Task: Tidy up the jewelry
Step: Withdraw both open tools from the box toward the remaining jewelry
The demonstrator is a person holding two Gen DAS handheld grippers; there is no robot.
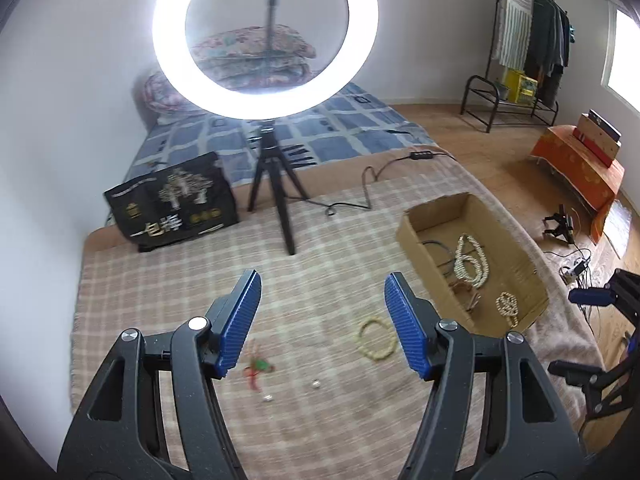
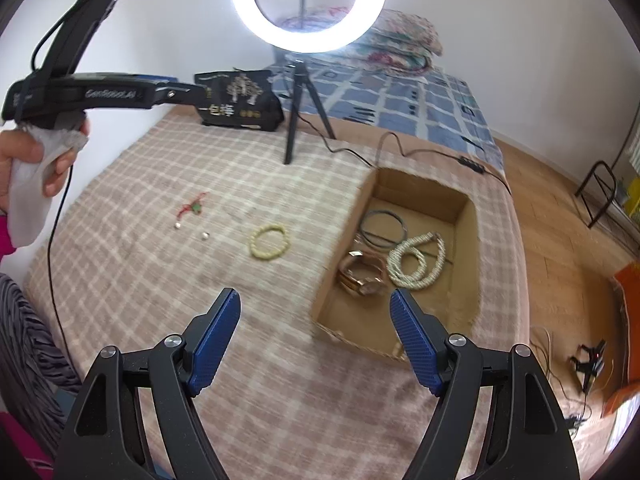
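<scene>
An open cardboard box (image 2: 466, 240) sits on the checked blanket (image 2: 160, 280); it also shows in the left wrist view (image 1: 516, 256). Inside lie a white bead necklace (image 2: 416, 260), a gold watch (image 2: 362, 276) and a dark hoop (image 2: 382, 224). On the blanket lie a yellow bead bracelet (image 2: 269, 241), a red-green charm (image 2: 194, 207) and two small silver pieces (image 2: 205, 235). My left gripper (image 1: 322, 300) is open and empty above the bracelet (image 1: 376, 338) and charm (image 1: 260, 368). My right gripper (image 2: 316, 316) is open and empty near the box's front corner.
A ring light on a black tripod (image 2: 298, 92) stands on the blanket, its cable (image 2: 384, 148) running behind the box. A black bag (image 2: 238, 98) stands at the back. The bed edge drops to a wooden floor (image 2: 560, 264) on the right.
</scene>
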